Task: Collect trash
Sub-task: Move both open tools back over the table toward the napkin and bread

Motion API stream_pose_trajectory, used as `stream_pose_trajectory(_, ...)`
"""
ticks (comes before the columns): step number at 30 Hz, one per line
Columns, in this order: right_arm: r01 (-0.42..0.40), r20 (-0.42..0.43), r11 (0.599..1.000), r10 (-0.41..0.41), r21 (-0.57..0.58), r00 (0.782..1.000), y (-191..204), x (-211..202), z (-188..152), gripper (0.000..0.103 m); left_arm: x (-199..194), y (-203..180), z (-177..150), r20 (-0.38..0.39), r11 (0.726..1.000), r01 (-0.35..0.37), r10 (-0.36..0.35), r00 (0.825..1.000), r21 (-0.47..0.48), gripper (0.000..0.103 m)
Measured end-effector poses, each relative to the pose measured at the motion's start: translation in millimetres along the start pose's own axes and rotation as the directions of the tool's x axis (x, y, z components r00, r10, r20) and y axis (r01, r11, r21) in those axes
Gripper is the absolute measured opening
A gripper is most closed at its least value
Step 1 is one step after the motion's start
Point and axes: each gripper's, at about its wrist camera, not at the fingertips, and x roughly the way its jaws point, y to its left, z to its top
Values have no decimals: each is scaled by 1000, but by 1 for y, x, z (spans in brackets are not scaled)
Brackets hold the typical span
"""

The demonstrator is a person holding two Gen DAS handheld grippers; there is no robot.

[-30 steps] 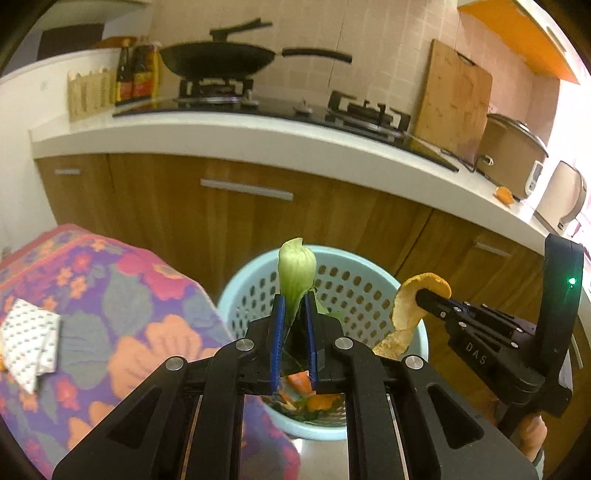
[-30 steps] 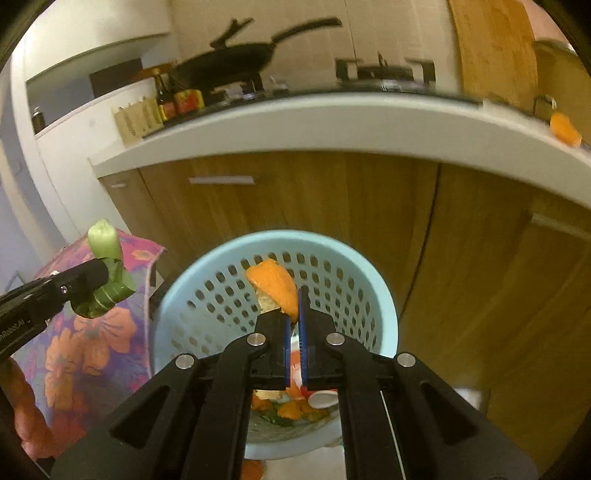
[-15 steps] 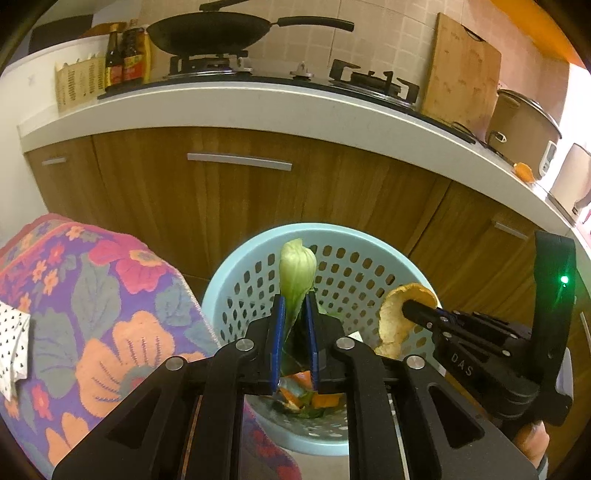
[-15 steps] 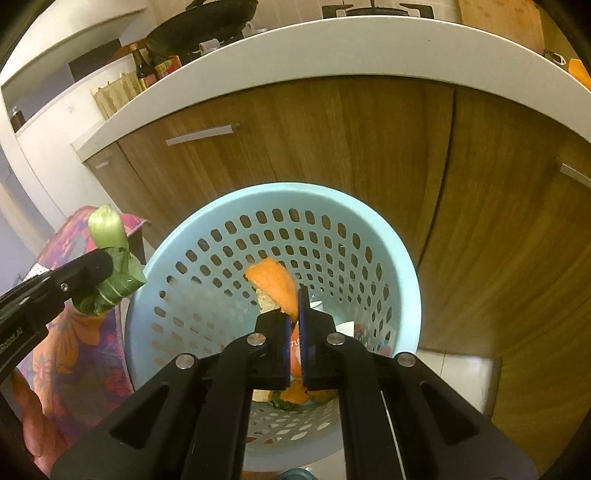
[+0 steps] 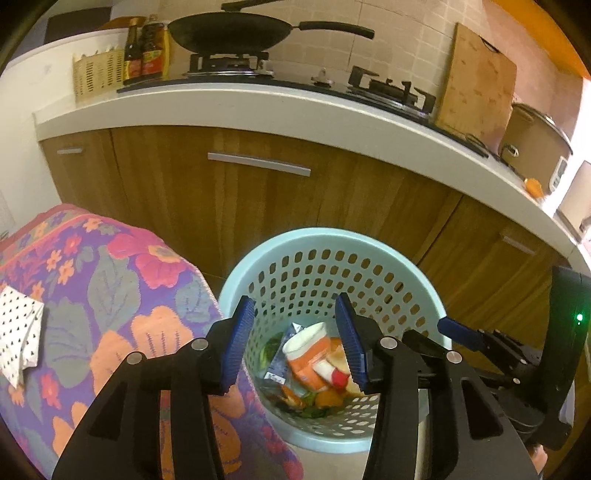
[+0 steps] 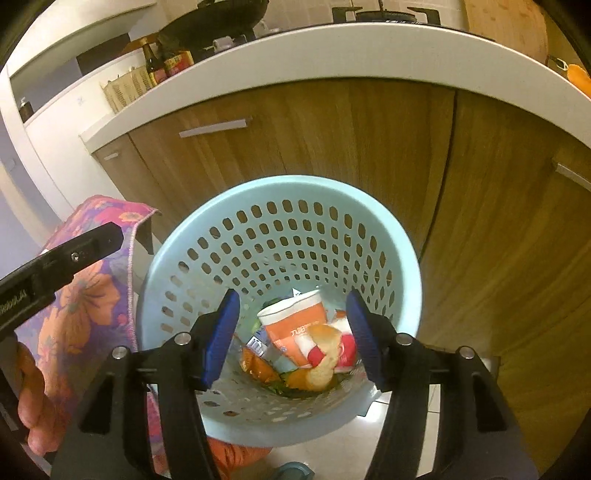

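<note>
A pale blue perforated waste basket (image 5: 332, 240) (image 6: 280, 184) stands on the floor before the wooden cabinets. At its bottom lies trash: an orange-and-white paper cup (image 5: 308, 349) (image 6: 295, 323), an orange peel (image 6: 325, 356), wrappers and green scraps. My left gripper (image 5: 295, 341) hangs over the basket's left side, its jaws opening with nothing between them. Over the basket my right gripper (image 6: 291, 332) is opening too, and it holds nothing. One blue fingertip of the right gripper (image 5: 456, 328) shows in the left wrist view, and the left gripper's finger (image 6: 88, 245) shows in the right wrist view.
A table under a floral cloth (image 5: 110, 295) stands left of the basket, with a dotted white napkin (image 5: 18, 332) on it. Above runs the white counter (image 5: 295, 107) with a wok (image 5: 229, 33), sauce bottles (image 5: 144, 48), a cutting board (image 5: 474, 77) and a rice cooker (image 5: 532, 144).
Both grippers have opened. The green vegetable stalk has left the left gripper and the orange peel has left the right one; the peel now lies in the basket.
</note>
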Motion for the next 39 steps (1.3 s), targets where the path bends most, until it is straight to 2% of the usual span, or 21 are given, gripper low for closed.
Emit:
stream_pose_trajectory(11,-24,44,1000,24,-7,999,4,-30,0,56,-42,7,0,74,1000,-5,5,997,-4,48)
stream_pose_trajectory(20,-50,85,997,56,-67,995,35,-53,3,57,-90,36,-1,159,998,-38,45,986,-44,54)
stream_pose_trajectory(24,-71,99,991,83,-111,992,59,-63,2,60,-118,54,-5,202,996,-66,76,976,-57,57)
stream_pose_trajectory(30,-95,108,976,118,-198,987,103,-71,-3,63,-158,87,-13,254,986,-155,167,953,-70,60)
stream_pose_trajectory(39,-124,107,932,169,-340,980,183,-79,-11,65,-204,147,-27,306,965,-190,238,922,-179,61)
